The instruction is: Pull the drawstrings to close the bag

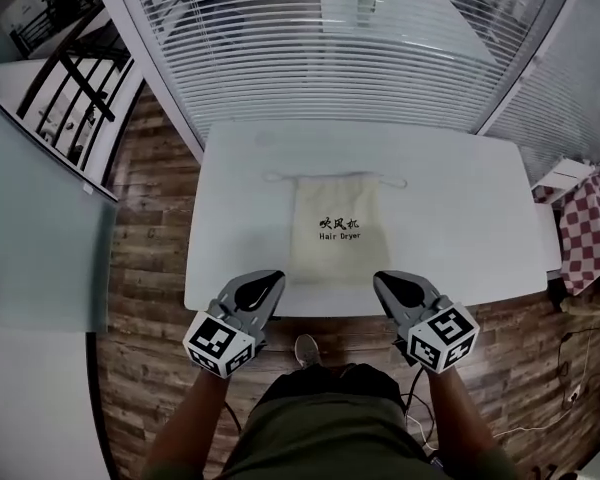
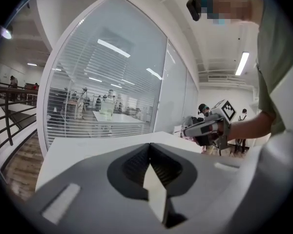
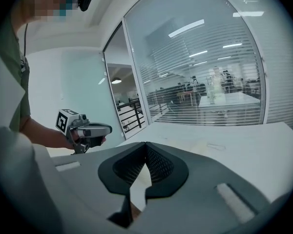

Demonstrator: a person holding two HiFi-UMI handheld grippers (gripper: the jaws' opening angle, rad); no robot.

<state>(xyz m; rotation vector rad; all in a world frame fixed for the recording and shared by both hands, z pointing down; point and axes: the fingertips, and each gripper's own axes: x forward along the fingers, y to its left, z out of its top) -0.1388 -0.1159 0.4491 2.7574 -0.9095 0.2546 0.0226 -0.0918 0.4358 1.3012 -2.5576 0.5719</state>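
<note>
A cream drawstring bag (image 1: 338,226), printed "Hair Dryer", lies flat in the middle of the white table (image 1: 460,218). Its mouth faces the far side. One thin drawstring (image 1: 277,177) trails out to the left of the mouth, and another forms a loop (image 1: 392,181) to the right. My left gripper (image 1: 276,279) hovers at the table's near edge, left of the bag's bottom corner, with its jaws together and empty. My right gripper (image 1: 382,279) mirrors it at the bag's right corner, also shut on nothing. In the right gripper view the drawstring loop (image 3: 216,146) shows faintly on the table beyond the jaws.
A glass wall with white blinds (image 1: 360,48) stands behind the table. Wooden floor (image 1: 150,228) surrounds it, with a dark stair rail (image 1: 80,78) at the far left and a red checkered cloth (image 1: 590,238) to the right. Cables (image 1: 570,388) lie on the floor at lower right.
</note>
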